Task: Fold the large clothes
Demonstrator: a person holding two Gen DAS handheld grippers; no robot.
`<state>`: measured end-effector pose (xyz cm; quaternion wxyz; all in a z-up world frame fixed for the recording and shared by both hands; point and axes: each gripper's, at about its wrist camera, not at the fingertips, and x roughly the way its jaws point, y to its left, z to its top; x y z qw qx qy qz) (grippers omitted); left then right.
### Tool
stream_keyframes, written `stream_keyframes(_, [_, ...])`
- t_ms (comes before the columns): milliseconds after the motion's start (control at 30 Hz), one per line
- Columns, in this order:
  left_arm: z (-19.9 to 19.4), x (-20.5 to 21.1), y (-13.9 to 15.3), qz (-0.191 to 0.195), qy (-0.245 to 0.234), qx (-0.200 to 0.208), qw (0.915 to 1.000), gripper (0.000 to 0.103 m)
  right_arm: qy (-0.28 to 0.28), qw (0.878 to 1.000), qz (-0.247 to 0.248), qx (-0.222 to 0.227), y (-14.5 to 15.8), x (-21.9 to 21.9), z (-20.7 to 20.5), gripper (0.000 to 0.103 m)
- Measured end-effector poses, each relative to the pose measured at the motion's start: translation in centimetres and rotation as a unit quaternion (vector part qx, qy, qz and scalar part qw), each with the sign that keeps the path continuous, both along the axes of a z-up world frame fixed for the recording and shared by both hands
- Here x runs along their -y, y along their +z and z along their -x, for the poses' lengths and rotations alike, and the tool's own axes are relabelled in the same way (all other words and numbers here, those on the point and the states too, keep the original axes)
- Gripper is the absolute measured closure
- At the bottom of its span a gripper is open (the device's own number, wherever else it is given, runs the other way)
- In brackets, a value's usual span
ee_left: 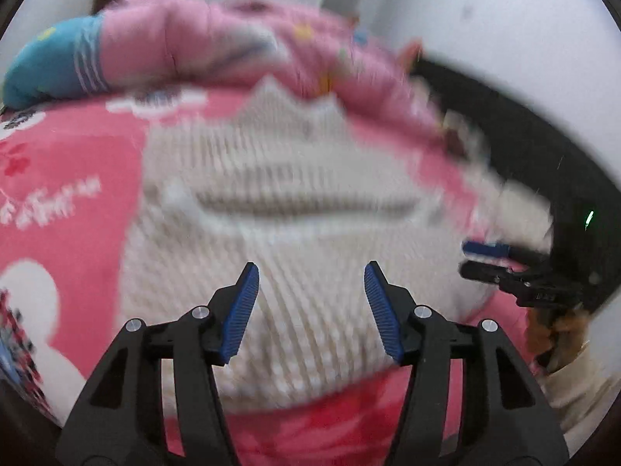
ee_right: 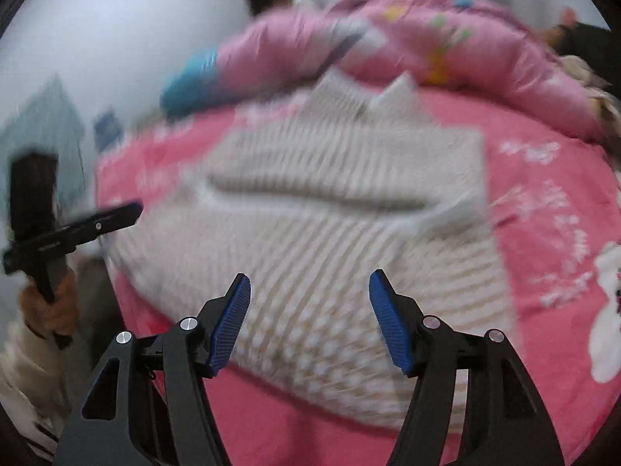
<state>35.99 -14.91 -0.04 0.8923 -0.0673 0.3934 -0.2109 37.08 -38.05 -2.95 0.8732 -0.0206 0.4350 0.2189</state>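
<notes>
While both views were smeared by motion, the main layout could still be read. A cream knitted sweater (ee_left: 295,209) lay flat on a bed covered by a pink sheet (ee_left: 70,178) printed with white figures and lettering. A fold or crease ran across the middle of the sweater, and its far edge reached a bunched pink quilt (ee_left: 217,42) with a blue end, heaped along the back of the bed.

The left tool (ee_left: 311,272) hung over the near part of the sweater with its blue pads (ee_left: 241,312) standing well apart and nothing between them. The right tool (ee_right: 309,281) hung likewise over the near part of the sweater, jaws apart and empty; the cloth below was not pinched.

In the left wrist view, the right tool appeared at the right edge, just beside the sweater's side. In the right wrist view, the left tool appeared at the left edge, held by a hand (ee_right: 48,306) that seemed to wear a brown glove, above a cream sleeve (ee_right: 23,372).
</notes>
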Motion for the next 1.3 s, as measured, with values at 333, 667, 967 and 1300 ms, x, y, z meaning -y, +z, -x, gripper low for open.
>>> stream_keyframes(333, [2.3, -2.0, -2.3, 0.001, 0.052, -0.019, 0.9985, 0.046, -0.037, 0.998, -0.001, -0.041, -1.6, 2.1, 0.2, 0.035])
stream_keyframes(667, [7.1, -5.2, -4.5, 0.09, 0.064, -0.059, 0.9921, 0.044, -0.116, 0.977, -0.118, -0.133, -2.9, 11.4, 7.4, 0.029])
stream_keyframes(967, [2.0, -8.5, -6.9, 0.157, 0.15, -0.049, 0.975, 0.065, -0.193, 0.956, -0.204, -0.084, -4.9, 15.5, 3.4, 0.037])
stream_keyframes(1300, [3.3, -5.1, -1.2, -0.004, 0.159, 0.058, 0.9855, 0.093, -0.187, 0.956, -0.225, -0.014, -1.2, 14.7, 1.6, 0.087])
